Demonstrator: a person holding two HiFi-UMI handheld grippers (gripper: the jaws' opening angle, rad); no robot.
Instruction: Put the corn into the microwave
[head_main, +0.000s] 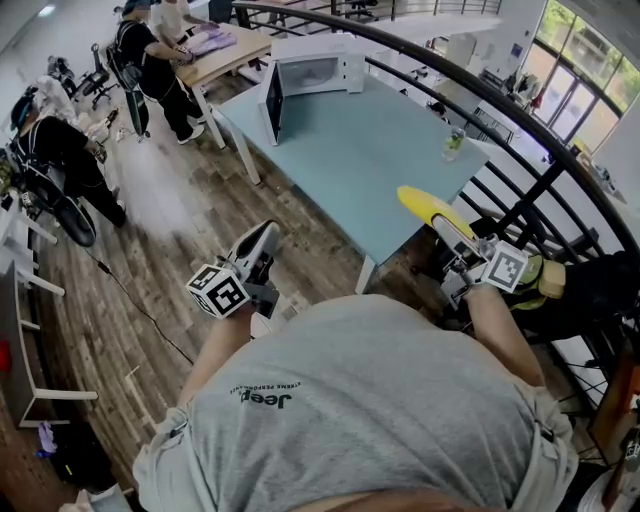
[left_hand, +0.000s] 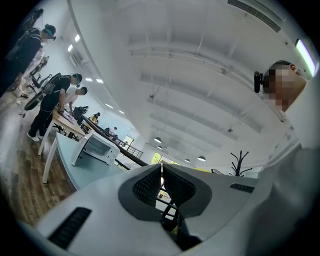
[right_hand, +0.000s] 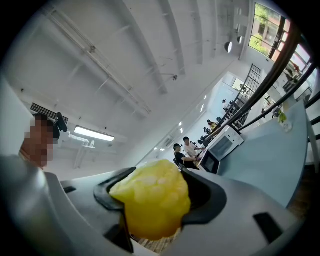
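A yellow corn cob (head_main: 425, 205) sticks out of my right gripper (head_main: 462, 245), which is shut on it at the right, just off the near corner of the pale blue table (head_main: 370, 170). In the right gripper view the corn (right_hand: 152, 202) fills the gap between the two dark pads. The white microwave (head_main: 312, 70) stands at the table's far end with its door (head_main: 272, 103) swung open; it also shows small in the left gripper view (left_hand: 97, 147) and the right gripper view (right_hand: 222, 145). My left gripper (head_main: 268, 232) hangs over the wooden floor, shut and empty, with its pads (left_hand: 150, 182) meeting.
A small bottle (head_main: 453, 143) stands near the table's right edge. A black railing (head_main: 520, 130) curves along the right behind the table. People (head_main: 150, 60) work at a wooden desk at the far left, and a bicycle (head_main: 60, 200) is parked at the left.
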